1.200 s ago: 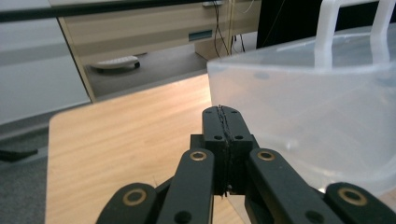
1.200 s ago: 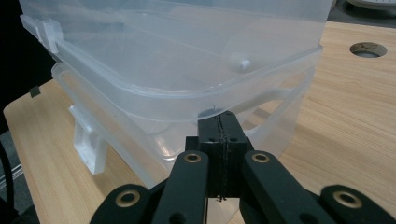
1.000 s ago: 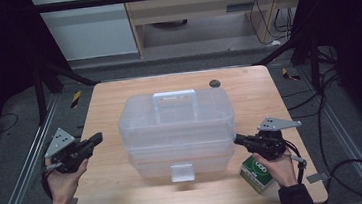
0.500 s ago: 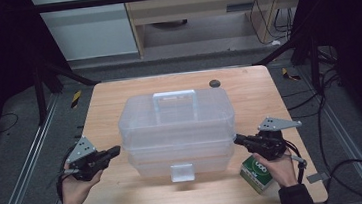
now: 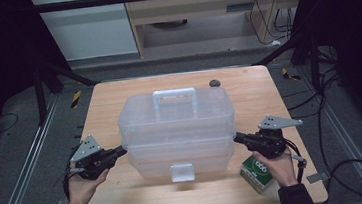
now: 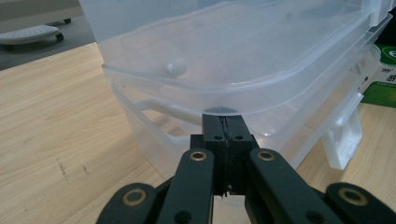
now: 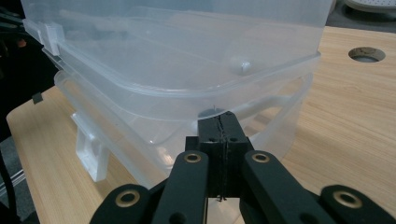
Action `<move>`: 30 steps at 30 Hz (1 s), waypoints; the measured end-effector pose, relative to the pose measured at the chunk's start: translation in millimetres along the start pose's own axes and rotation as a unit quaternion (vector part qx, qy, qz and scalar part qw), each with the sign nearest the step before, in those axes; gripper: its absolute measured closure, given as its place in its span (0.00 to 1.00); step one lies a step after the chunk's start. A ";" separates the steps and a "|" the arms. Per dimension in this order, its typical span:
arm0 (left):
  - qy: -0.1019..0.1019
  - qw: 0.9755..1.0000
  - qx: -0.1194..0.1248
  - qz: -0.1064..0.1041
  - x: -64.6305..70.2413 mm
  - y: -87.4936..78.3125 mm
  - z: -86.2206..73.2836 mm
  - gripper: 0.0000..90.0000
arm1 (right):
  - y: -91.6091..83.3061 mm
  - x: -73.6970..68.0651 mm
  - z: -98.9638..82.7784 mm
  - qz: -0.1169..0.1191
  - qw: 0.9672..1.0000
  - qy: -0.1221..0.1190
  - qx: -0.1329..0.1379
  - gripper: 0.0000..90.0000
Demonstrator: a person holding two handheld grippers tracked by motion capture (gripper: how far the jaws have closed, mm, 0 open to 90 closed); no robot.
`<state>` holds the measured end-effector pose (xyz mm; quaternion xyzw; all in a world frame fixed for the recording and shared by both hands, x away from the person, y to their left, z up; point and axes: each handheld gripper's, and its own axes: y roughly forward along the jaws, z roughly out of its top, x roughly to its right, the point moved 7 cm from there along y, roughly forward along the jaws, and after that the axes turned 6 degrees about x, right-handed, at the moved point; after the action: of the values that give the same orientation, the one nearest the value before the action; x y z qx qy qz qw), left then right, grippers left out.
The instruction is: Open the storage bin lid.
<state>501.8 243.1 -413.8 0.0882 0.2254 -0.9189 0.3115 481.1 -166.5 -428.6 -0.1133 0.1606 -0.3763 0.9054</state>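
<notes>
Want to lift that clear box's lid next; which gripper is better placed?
Neither clearly: left gripper and right gripper, both shut, each sit under the lid rim of the clear storage box.

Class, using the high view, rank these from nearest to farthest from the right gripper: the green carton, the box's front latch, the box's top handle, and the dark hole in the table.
From the right gripper:
1. Green carton, just below it at the table's near right corner.
2. Front latch, on the clear box's near side, to its left.
3. Top handle, on the lid, farther back.
4. Dark hole, at the far edge; close to the handle's distance, so these two are hard to separate.

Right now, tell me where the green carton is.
In the high view the green carton lies at the table's near right corner, beside the clear box, under the right gripper.
</notes>
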 end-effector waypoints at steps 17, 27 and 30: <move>-0.014 0.999 0.027 0.032 -12.3 1.8 19.4 1.00 | -0.6 3.8 25.0 0.007 1.000 0.008 0.025 1.00; -0.009 0.999 0.024 0.035 -14.8 3.1 20.8 0.99 | -1.3 4.2 27.4 0.011 0.999 0.007 0.031 1.00; -0.006 0.999 0.020 0.040 -15.5 3.6 18.7 0.99 | -1.2 3.8 27.1 0.011 0.999 0.007 0.030 1.00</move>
<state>515.8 240.0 -393.8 0.0978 0.2015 -0.9105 0.3475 493.0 -167.7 -404.0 -0.0813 0.1566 -0.3714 0.9116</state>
